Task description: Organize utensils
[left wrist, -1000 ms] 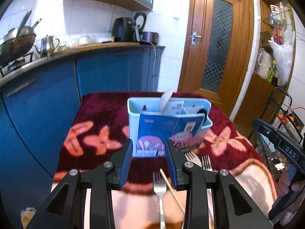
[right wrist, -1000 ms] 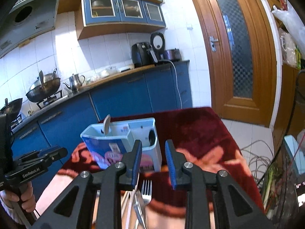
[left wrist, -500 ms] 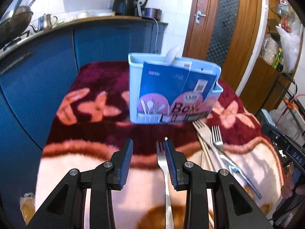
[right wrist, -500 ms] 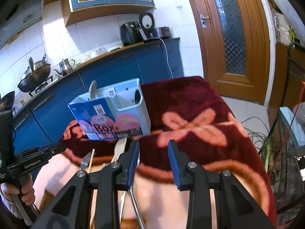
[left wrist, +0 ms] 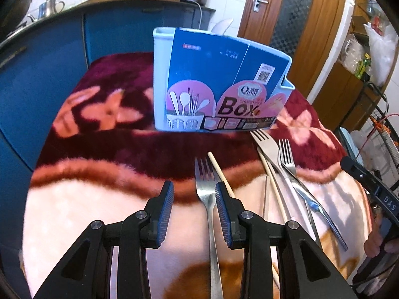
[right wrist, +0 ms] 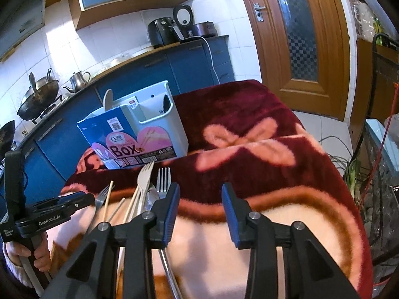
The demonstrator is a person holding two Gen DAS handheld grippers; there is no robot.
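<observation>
A blue and white utensil box [left wrist: 219, 82] [right wrist: 139, 134] stands on the flowered blanket [left wrist: 99, 199] with a white spoon [right wrist: 107, 99] upright in it. In front of it lie a steel fork [left wrist: 204, 174] and one chopstick [left wrist: 219, 169]. To their right is a heap of forks and chopsticks [left wrist: 279, 164] [right wrist: 152, 182]. My left gripper [left wrist: 194, 186] is open just above the steel fork, whose neck shows between the fingers close to the right pad. My right gripper [right wrist: 200, 186] hovers right of the heap; its jaws are opening with nothing between them.
The blanket covers a small table; its far edge [right wrist: 249, 82] faces blue kitchen cabinets [left wrist: 49, 62] and a wooden door [right wrist: 299, 37]. A wire rack [right wrist: 384, 149] stands off the right side. A hand [right wrist: 37, 251] holds the left gripper's handle at the left.
Both grippers have sunk toward the blanket and tipped downward, so the box and utensils fill more of each view. The right gripper's jaws have spread wider. The left jaws kept their gap.
</observation>
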